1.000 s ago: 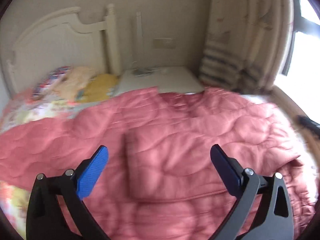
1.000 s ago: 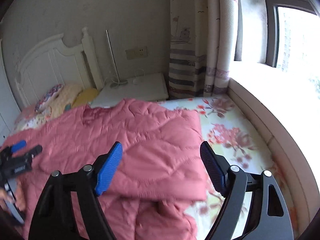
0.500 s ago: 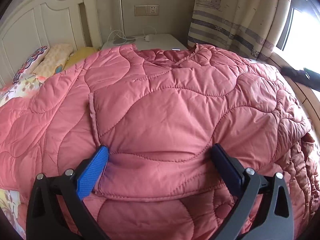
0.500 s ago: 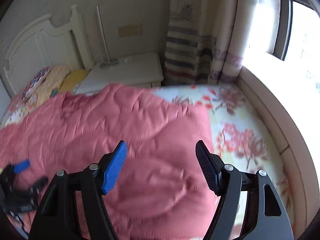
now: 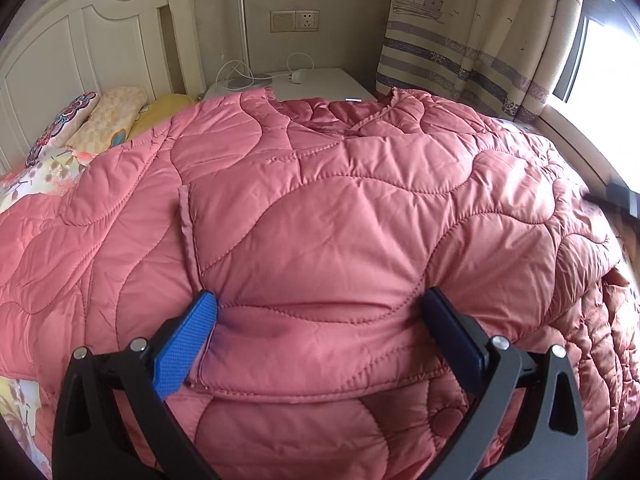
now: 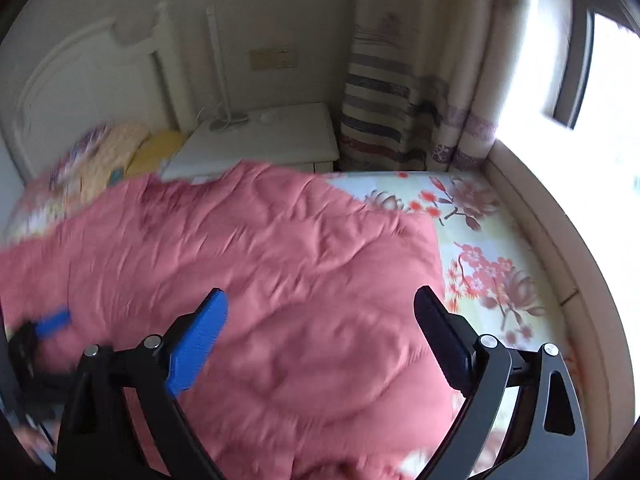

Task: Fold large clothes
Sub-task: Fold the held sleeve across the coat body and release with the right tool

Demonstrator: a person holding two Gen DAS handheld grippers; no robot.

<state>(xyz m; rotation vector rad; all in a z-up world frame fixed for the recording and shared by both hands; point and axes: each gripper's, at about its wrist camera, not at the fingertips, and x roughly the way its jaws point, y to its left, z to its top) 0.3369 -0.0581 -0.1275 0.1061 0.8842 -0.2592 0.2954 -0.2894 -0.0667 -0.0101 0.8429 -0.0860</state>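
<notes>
Now left gripper [image 5: 320, 320] spread, closer over pink quilted coat [image 5: 320, 220], right gripper [image 6: 320, 320] spread, seemingly shifted, blurred.

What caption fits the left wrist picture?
Open left claw straddles a folded flap of the pink quilted jacket on the bed.

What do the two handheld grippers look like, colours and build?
Both look alike. The left gripper has two black, angular fingers with triangular cut-outs and silver bolt heads at the joints. One pad is bright blue with a fine textured grid; the other pad is dark navy. The right gripper shows the same black frame, silver bolts and blue and dark pads. No cables or markings are visible.
</notes>
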